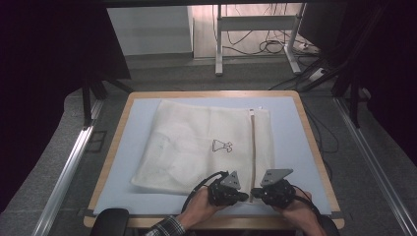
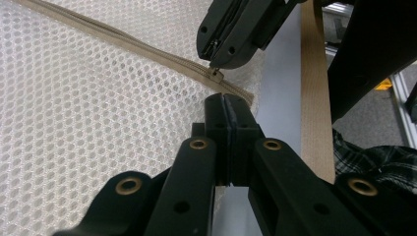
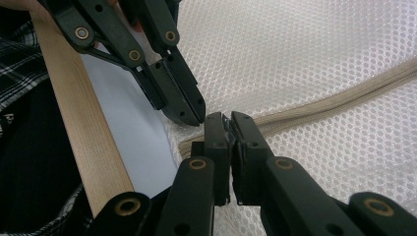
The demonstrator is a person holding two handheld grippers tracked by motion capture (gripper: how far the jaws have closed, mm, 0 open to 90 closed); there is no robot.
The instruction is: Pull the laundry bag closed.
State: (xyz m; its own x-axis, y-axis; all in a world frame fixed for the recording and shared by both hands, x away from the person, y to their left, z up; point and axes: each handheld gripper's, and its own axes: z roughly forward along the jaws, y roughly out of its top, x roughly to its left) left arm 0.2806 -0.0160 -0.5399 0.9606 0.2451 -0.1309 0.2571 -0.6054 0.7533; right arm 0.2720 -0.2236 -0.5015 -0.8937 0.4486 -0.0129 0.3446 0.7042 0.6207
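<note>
high view / bag: white mesh laundry bag (image 1: 196,145) flat on the light-blue table (image 1: 142,110), centre of frame, small printed figure (image 1: 222,146) mid-bag.
high view / zipper: beige zipper (image 1: 253,147) runs up-down along the bag's right part, near end at lower centre.
high view / grippers: left gripper (image 1: 244,196) and right gripper (image 1: 253,192) meet tip to tip at lower centre, right at the zipper's near end; a hand behind each.
left gripper view / own jaws: pressed together, pinching the zipper's end (image 2: 243,96) at the bag corner, frame centre.
left gripper view / other gripper: right gripper (image 2: 212,63) comes in from the upper right, its tip on the zipper pull (image 2: 216,74), just above the left jaws.
left gripper view / bag: mesh covers the left half; table edge (image 2: 314,98) at right.
right gripper view / own jaws: together at frame centre, clamped on the small pull on the zipper (image 3: 344,96), which runs off to the right edge.
right gripper view / other gripper: left gripper (image 3: 194,115) descends from the upper left, tips just beside the right jaws, at the bag's corner.
right gripper view / sleeve: plaid sleeve (image 3: 17,54) at left edge.
</note>
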